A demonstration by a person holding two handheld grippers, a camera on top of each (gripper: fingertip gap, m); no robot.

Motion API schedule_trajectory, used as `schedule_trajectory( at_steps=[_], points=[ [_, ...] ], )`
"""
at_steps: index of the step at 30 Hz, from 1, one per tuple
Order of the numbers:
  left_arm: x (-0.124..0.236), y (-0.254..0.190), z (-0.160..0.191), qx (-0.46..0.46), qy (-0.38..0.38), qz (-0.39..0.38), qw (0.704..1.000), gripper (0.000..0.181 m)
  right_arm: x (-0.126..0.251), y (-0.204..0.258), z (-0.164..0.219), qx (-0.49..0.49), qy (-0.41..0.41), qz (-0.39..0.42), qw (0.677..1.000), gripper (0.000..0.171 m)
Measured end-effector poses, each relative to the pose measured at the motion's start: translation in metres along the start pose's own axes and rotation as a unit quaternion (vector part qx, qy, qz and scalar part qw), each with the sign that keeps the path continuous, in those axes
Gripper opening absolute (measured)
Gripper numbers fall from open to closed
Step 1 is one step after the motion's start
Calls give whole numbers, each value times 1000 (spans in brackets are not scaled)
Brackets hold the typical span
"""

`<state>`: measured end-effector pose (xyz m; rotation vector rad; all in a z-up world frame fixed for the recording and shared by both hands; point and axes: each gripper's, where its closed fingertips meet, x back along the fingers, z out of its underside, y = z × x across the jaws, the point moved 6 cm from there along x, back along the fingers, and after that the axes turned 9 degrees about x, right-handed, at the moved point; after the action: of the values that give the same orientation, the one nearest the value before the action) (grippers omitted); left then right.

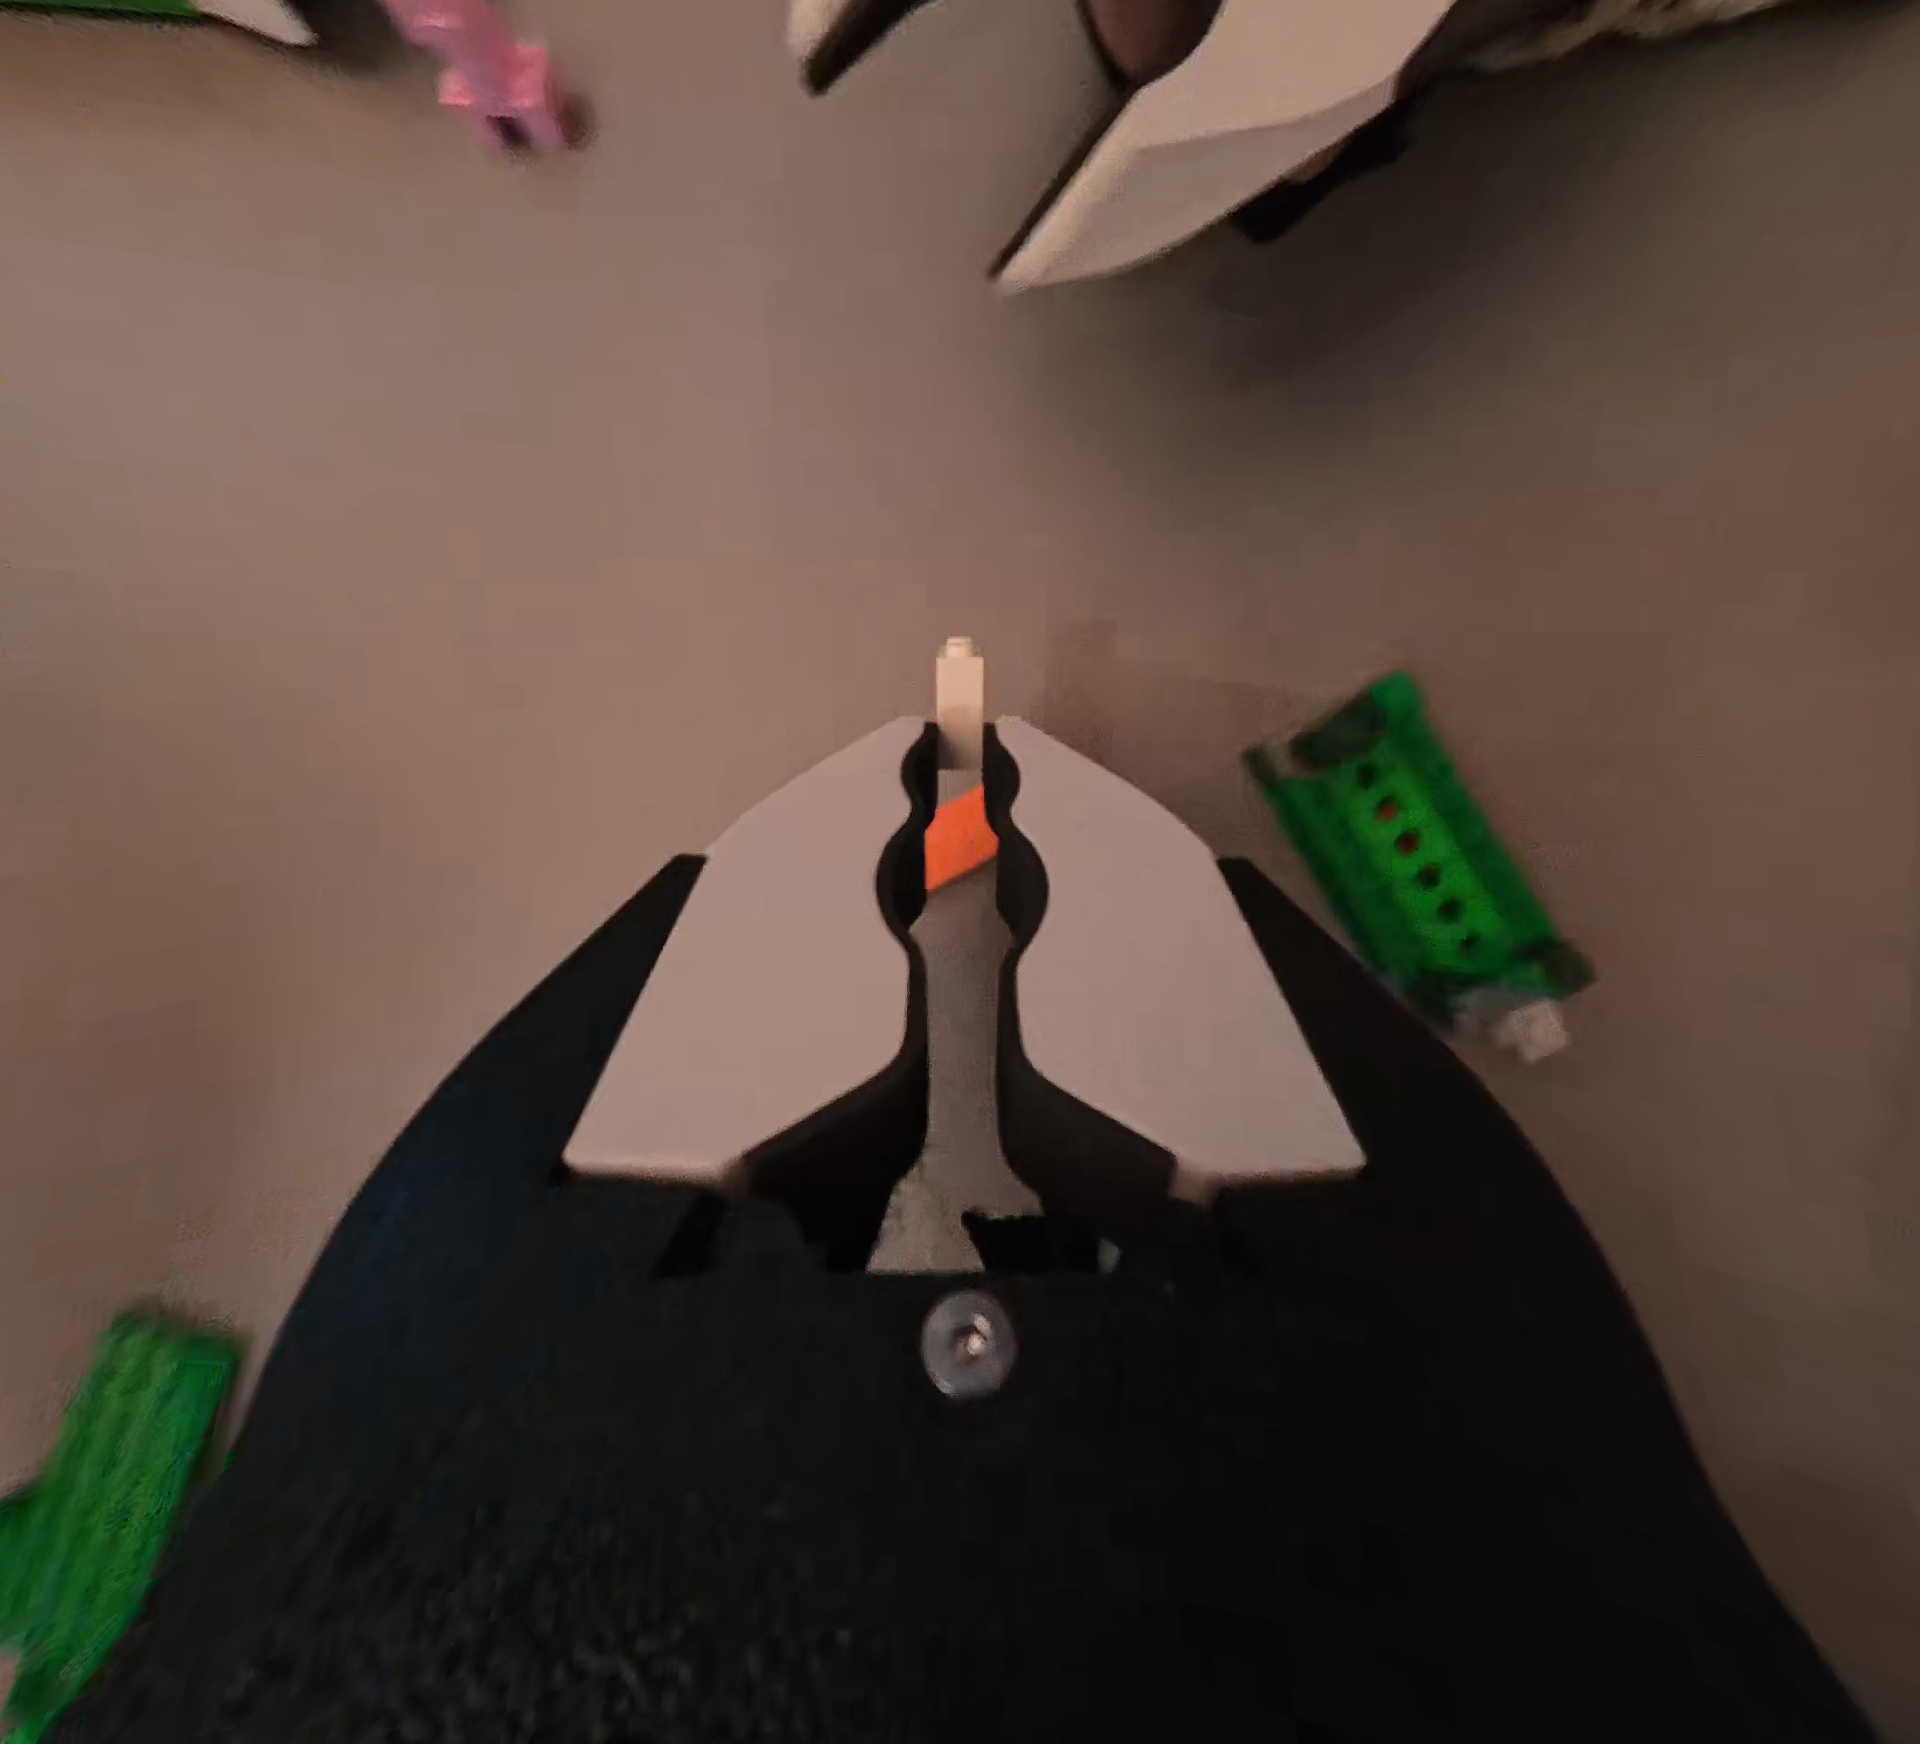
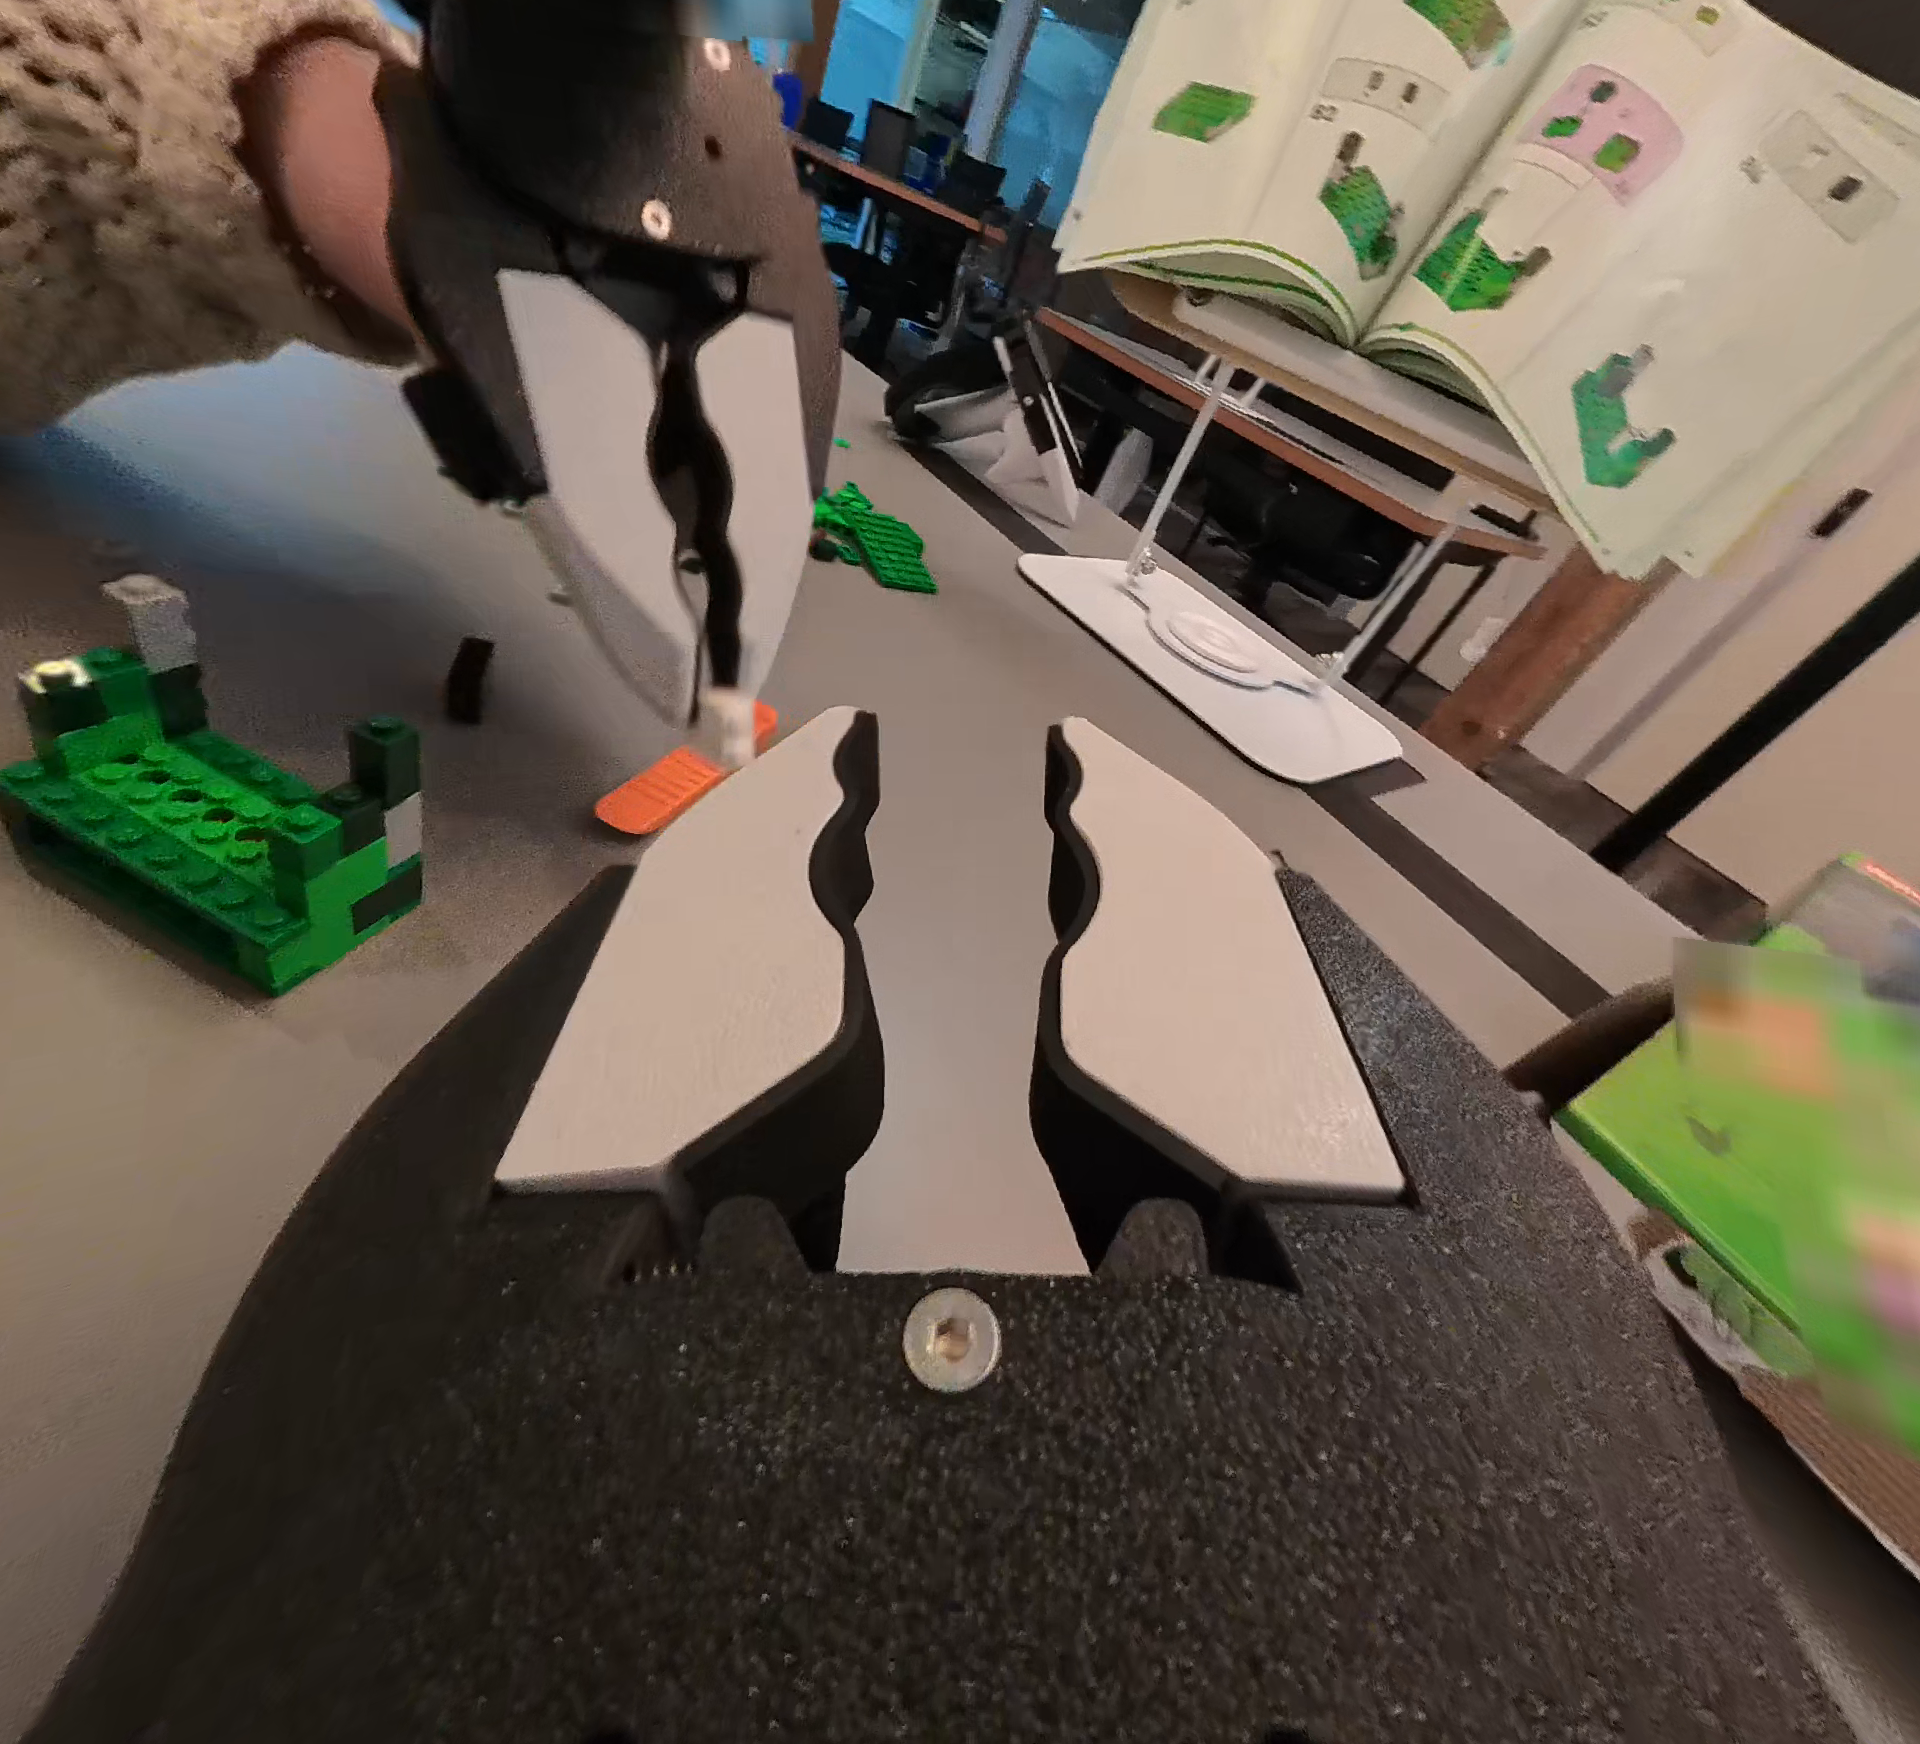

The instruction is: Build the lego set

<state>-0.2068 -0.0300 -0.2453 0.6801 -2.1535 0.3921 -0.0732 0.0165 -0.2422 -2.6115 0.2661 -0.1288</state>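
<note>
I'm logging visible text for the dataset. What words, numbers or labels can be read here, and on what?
Open instruction booklet: print too small to read.
Green box: print blurred over, unreadable.
Green lego build: no writing shows.

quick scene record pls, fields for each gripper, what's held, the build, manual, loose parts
left gripper: shut on small white piece, tips down over the orange tool
right gripper: open, empty, low over the grey table
build: green lego assembly, on the table, untouched
manual: instruction booklet open on a white stand
loose parts: pink figure, green plates, black brick
</note>
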Motion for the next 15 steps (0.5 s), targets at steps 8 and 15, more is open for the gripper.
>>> schedule_trajectory(
  at_steps=[8,15],
  points=[
    [-34,4,-9,-4,31,-21,999,37,1,-5,2,-23,-3,-1,1000,29],
    [46,4,21,97,-107,-77,986,53,-1,5,-8,-4,-13,-85,996,24]
  ],
)
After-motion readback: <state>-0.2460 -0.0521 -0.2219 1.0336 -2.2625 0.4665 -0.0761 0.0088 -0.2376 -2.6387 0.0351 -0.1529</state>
